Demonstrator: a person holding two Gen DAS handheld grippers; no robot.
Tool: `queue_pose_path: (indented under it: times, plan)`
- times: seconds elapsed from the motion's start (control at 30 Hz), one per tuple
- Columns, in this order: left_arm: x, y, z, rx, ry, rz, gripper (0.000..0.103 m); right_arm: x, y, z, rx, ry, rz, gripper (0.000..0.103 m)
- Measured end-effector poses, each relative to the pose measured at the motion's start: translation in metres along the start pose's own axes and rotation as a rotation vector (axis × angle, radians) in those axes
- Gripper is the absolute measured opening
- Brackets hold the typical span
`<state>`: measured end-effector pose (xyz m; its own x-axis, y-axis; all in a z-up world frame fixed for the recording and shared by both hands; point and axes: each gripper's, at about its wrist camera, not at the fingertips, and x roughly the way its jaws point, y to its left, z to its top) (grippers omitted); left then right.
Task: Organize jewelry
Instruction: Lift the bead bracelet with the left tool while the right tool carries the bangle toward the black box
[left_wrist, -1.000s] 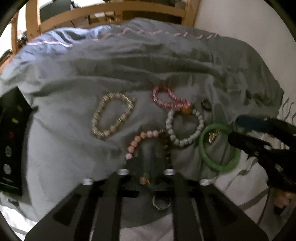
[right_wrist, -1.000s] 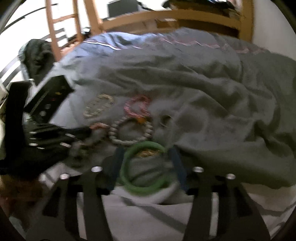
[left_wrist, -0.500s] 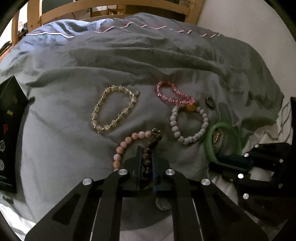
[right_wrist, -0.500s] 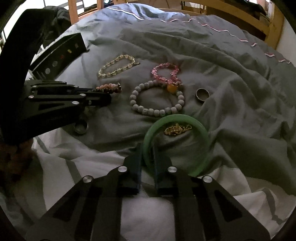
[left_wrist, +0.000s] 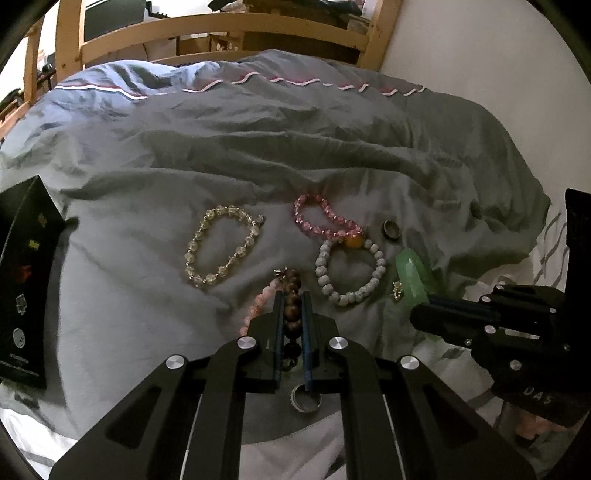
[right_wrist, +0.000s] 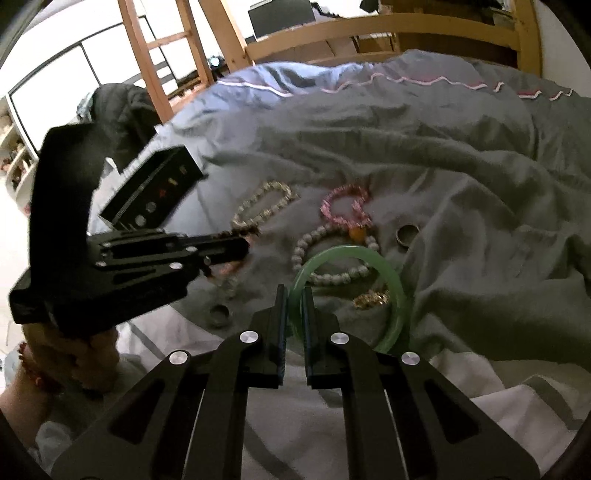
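Jewelry lies on a grey duvet (left_wrist: 258, 147). My left gripper (left_wrist: 292, 295) is shut on a brown bead bracelet (left_wrist: 291, 291), lifted slightly, with a pale pink bead bracelet (left_wrist: 258, 306) beside it. My right gripper (right_wrist: 294, 295) is shut on the rim of a green bangle (right_wrist: 391, 288), tilting it up; the bangle also shows in the left wrist view (left_wrist: 413, 275). A white bead bracelet (left_wrist: 347, 269), a pink crystal bracelet (left_wrist: 325, 218), a clear crystal bracelet (left_wrist: 221, 247), a dark ring (left_wrist: 391, 229) and a gold charm (right_wrist: 371, 298) lie around them.
A black jewelry box (left_wrist: 26, 277) stands at the left, also in the right wrist view (right_wrist: 155, 188). A silver ring (left_wrist: 304, 398) lies under my left gripper. A wooden bed frame (left_wrist: 221, 29) runs along the back. White striped sheet (right_wrist: 498, 406) lies at the near edge.
Both grippers have lifted and tipped back. The green bangle is raised on edge in the right gripper, and the brown bracelet is raised in the left.
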<state>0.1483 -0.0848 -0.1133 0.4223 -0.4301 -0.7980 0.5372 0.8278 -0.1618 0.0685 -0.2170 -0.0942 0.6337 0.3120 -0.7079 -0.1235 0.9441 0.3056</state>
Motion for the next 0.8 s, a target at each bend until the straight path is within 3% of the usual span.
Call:
queue_pose_path:
  times: [0.3,0.8]
  plan:
    - [-0.027,0.001,0.002,-0.004,-0.036,0.01,0.008,-0.022,0.008,0.007,0.0,-0.047,0.021,0.008]
    - [-0.091,0.007,-0.011,-0.004,-0.089,0.072,0.008,-0.055,0.047,0.021,-0.096,-0.043,-0.059,0.008]
